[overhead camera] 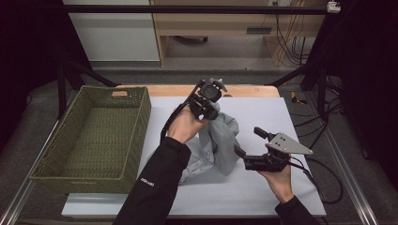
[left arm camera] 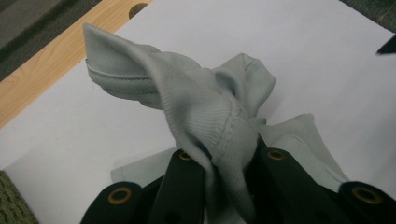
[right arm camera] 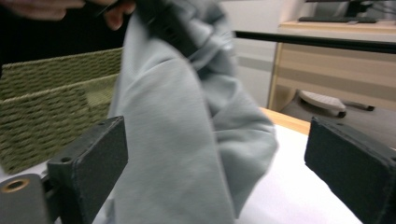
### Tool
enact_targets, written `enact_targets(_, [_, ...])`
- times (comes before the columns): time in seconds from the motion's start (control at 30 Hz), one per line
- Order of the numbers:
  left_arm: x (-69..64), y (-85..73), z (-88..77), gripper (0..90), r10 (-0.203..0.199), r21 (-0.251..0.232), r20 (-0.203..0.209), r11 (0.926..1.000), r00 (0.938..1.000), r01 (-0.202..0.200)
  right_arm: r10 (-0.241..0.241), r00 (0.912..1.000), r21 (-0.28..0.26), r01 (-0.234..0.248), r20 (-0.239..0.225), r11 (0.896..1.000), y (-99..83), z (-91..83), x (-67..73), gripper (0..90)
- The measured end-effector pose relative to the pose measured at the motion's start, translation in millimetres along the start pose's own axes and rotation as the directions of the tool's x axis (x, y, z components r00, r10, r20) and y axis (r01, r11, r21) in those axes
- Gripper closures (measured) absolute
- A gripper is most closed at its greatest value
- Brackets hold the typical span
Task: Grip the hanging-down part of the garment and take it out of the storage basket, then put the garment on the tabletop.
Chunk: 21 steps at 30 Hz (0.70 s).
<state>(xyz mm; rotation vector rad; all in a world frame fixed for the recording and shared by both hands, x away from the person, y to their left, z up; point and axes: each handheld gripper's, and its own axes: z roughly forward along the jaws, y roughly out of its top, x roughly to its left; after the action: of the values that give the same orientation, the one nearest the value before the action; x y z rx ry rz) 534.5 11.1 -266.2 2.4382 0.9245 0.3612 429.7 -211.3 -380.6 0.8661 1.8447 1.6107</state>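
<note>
At the table, I have my left gripper [overhead camera: 210,104] clenched on a bunch of the grey garment [overhead camera: 219,145], lifting it near the far middle of the white mat [overhead camera: 263,197]. In the left gripper view the ribbed cloth [left arm camera: 205,107] is pinched between the black jaws, with a hemmed flap rising toward the wooden table edge [left arm camera: 51,60]. The rest of the garment hangs down and pools on the mat, beside my left sleeve [overhead camera: 155,187].

My right gripper [overhead camera: 249,143] is released, its jaws spread wide just right of the hanging cloth. In the right gripper view the grey fabric [right arm camera: 187,154] hangs between and beyond the two pads [right arm camera: 100,158], which do not press on it.

The green woven basket [overhead camera: 56,168] sits on the left, its right rim overlapping the mat's left edge, close to the garment. Bare mat lies open in front of and to the right of the right gripper, out to the near right corner. A black cable [overhead camera: 324,180] loops there near the mat's right edge.
</note>
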Motion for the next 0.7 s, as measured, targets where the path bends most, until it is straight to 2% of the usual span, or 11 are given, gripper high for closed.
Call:
enact_targets(0.07, [0.5, -2.8, 1.7, 82.7, -0.001, -0.002, 0.002, 1.0000, 1.0000, 0.001, 0.016, 0.9998, -0.002, -0.016, 0.012, 1.000, -2.0, -3.2, -2.9, 4.3])
enact_targets(0.17, [0.6, -6.0, 3.2, 82.7, -0.004, -0.010, 0.009, 0.9999, 0.9999, 0.004, 0.015, 0.9994, 0.010, -0.015, 0.032, 1.000, -4.8, -6.9, -5.9, 3.2])
enact_targets(0.33, [0.0, -10.8, 4.6, 82.7, 0.009, -0.019, 0.015, 0.9998, 0.9998, -0.009, 0.023, 0.9985, -0.009, -0.023, 0.050, 1.000, -9.3, -14.8, -9.4, 1.7])
enact_targets(0.43, [1.0, -14.0, 5.4, 82.7, 0.012, -0.026, 0.014, 0.9996, 0.9998, -0.011, 0.030, 0.9975, 0.006, -0.031, 0.063, 1.000, -12.4, -19.0, -11.1, 1.4])
enact_targets(0.47, [1.0, -15.5, 6.0, 82.7, 0.008, -0.031, 0.015, 0.9995, 0.9998, -0.008, 0.019, 0.9981, -0.006, -0.019, 0.059, 1.000, -14.3, -19.0, -12.2, 1.4])
enact_targets(0.53, [1.8, -18.8, 7.0, 82.7, 0.014, -0.029, 0.016, 0.9995, 0.9998, -0.014, 0.045, 0.9971, 0.007, -0.046, 0.061, 0.999, -16.8, -21.7, -10.8, 1.4])
enact_targets(0.57, [1.9, -20.6, 7.6, 82.7, 0.015, -0.026, 0.014, 0.9996, 0.9998, -0.015, 0.022, 0.9983, 0.004, -0.022, 0.055, 1.000, -19.2, -22.6, -12.7, 1.4])
enact_targets(0.6, [1.9, -22.4, 8.5, 82.7, 0.016, -0.028, 0.012, 0.9995, 0.9998, -0.015, 0.036, 0.9983, 0.001, -0.036, 0.047, 0.999, -20.5, -23.8, -11.9, 1.4])
enact_targets(0.7, [2.1, -27.3, 10.2, 82.7, 0.017, -0.033, 0.019, 0.9993, 0.9997, -0.016, 0.026, 0.9989, -0.003, -0.026, 0.039, 1.000, -25.3, -27.3, -13.5, 1.0])
